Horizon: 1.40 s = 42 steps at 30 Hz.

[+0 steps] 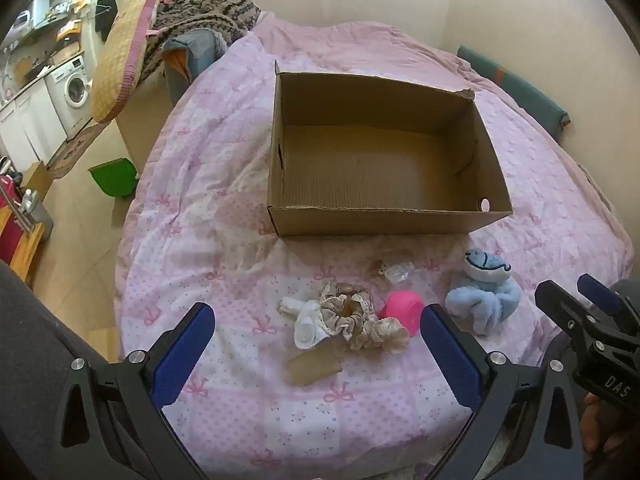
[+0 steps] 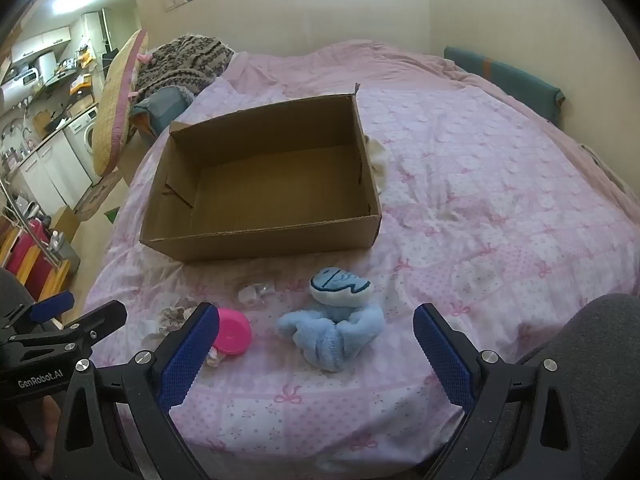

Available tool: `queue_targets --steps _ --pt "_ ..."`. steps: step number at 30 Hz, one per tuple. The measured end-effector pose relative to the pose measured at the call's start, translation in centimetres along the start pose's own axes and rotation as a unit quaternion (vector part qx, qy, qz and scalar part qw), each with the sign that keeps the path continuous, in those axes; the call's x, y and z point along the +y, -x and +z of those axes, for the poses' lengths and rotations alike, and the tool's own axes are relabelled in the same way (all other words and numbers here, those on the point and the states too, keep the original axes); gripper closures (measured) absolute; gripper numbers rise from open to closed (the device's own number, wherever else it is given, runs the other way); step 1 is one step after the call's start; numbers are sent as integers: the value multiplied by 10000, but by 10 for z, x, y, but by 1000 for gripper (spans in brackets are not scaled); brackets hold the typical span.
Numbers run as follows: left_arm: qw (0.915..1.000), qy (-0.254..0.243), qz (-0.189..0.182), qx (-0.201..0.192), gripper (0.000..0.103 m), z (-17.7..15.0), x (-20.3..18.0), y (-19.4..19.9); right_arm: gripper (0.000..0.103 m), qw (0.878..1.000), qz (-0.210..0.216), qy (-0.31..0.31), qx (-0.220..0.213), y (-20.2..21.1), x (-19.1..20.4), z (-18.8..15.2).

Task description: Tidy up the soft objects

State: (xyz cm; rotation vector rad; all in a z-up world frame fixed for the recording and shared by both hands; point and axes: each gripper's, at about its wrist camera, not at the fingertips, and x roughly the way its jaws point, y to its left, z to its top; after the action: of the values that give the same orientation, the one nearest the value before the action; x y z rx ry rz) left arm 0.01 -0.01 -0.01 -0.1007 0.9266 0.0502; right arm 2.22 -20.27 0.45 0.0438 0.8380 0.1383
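An open cardboard box is sat in the middle of the bed, nothing inside it, on a pink patterned quilt. The soft stuff is all spread on the near side of the box: a blue plush toy is lying off to the right, a pink plastic bowl is found just left of it, and a pile of beige and white lace scrunchies is bunched up touching the bowl's left side. A small clear plastic item is seen a bit farther back, between the pile and the box, and a flat scrap of cardboard is tucked under the near edge of the scrunchies. The left hand-held gripper is held spread wide above the quilt with nothing in it, the scrunchie pile framed between its blue pads. The right hand-held gripper is likewise spread wide and empty, with the plush toy lined up between its fingers and the pink bowl partly hidden behind the left pad. A striped knit blanket is heaped at the far left corner of the bed.
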Motion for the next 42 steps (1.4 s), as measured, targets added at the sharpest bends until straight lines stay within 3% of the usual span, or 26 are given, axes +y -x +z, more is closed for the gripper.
queue_targets --steps 42 --pt "10000 33 -22 -77 0 7 -1 3 0 10000 -17 16 -44 1 -1 0"
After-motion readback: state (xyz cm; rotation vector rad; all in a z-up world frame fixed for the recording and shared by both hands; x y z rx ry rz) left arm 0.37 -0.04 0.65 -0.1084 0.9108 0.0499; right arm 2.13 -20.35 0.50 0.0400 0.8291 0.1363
